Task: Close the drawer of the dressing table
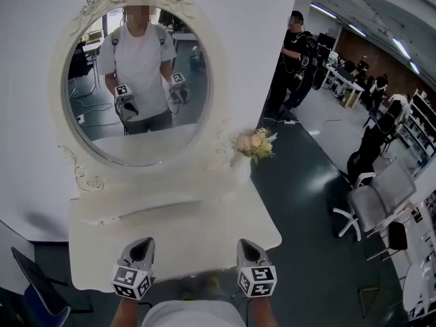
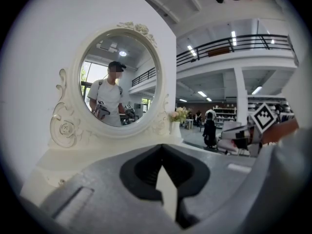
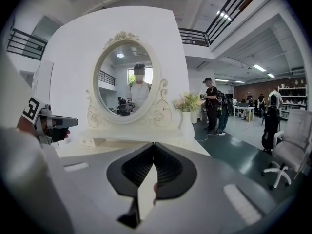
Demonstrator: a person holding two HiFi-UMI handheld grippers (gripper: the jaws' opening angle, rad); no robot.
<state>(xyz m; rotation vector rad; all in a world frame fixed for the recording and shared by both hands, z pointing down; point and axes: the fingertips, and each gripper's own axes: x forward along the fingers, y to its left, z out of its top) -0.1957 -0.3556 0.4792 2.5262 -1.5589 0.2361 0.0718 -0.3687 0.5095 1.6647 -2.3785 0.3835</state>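
A white dressing-table bench (image 1: 191,234) fills the middle of the head view, with an ornate oval mirror (image 1: 136,80) standing along its far edge. The left claw (image 1: 142,244) and the right claw (image 1: 249,245) hover side by side over the bench's near edge, both pointing toward the mirror. Each claw has its jaws pressed together with nothing between them.

The drawer shows in no view. It would sit beneath the bench top, and nothing juts out past the near edge, so it looks pushed home already, or very nearly.

If any gap remains, the sound way to finish is to lower a closed claw to the middle of the drawer front. Press it flat and square so the drawer does not skew on its runners, and stop once the front sits flush.

A vase of pale flowers (image 1: 255,144) stands at the bench's far right corner, well apart from both claws. A low ledge (image 1: 136,208) runs along the foot of the mirror. The mirror reflects the person holding the two grippers.

On the dark floor to the right are a grey office chair (image 1: 373,203) and, farther back, a person in dark clothes (image 1: 294,60). None of these lies between the claws and the near edge.
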